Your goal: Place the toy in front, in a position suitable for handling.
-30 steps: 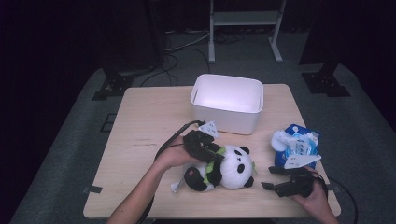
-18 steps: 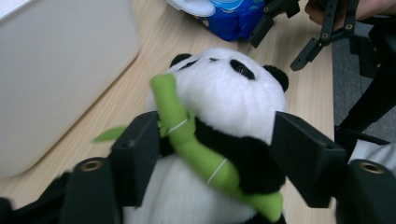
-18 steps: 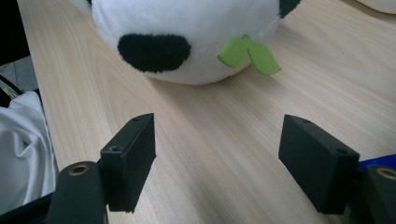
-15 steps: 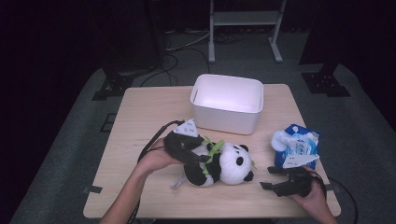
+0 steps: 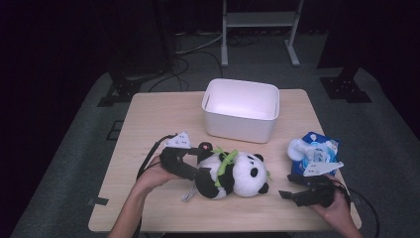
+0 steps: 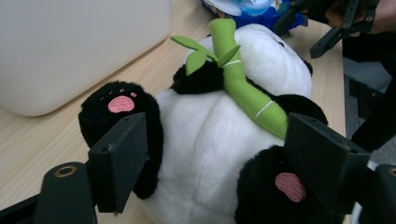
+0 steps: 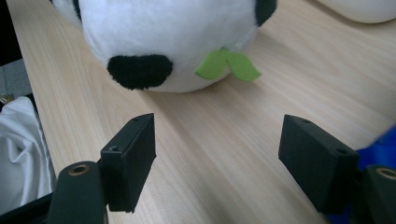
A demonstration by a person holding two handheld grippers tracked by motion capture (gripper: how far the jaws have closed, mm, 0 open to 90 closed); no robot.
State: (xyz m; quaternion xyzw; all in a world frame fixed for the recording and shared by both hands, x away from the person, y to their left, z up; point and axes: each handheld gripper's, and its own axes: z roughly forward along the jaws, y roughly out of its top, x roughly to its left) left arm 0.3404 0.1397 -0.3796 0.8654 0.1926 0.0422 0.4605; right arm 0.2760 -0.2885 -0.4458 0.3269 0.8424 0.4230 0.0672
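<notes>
Nearest the person, the right gripper [image 5: 289,196] is resting low at the front right of the table [image 5: 148,124], its fingers [image 7: 133,161] spread wide and holding nothing. In the right gripper view they are pointing at the head of the panda plush [image 5: 233,173], with a strip of bare wood between fingers and plush; no contact there.

A little farther in, the left gripper [image 5: 198,173] is reaching into the panda plush from its leg end. In the left gripper view the fingers [image 6: 123,161] are standing wide apart, one on each side of the white belly, against the black legs with the pink paw pads; whether they are pressing the fur yet I cannot tell. The plush is lying on its side on the table, green bamboo stalk [image 6: 247,88] across its chest, head toward the right gripper.

Right of the plush, a blue and white package [image 5: 314,151] is lying near the table's right edge, untouched.

Farthest back, the white bin [image 5: 241,109] is standing open, apparently with nothing in it, just behind the plush.

Judgement: the work is at the grasp stage. The approach looks done; closing on the plush, lifting it and, presumably, carrying it to the bin are all remaining.
</notes>
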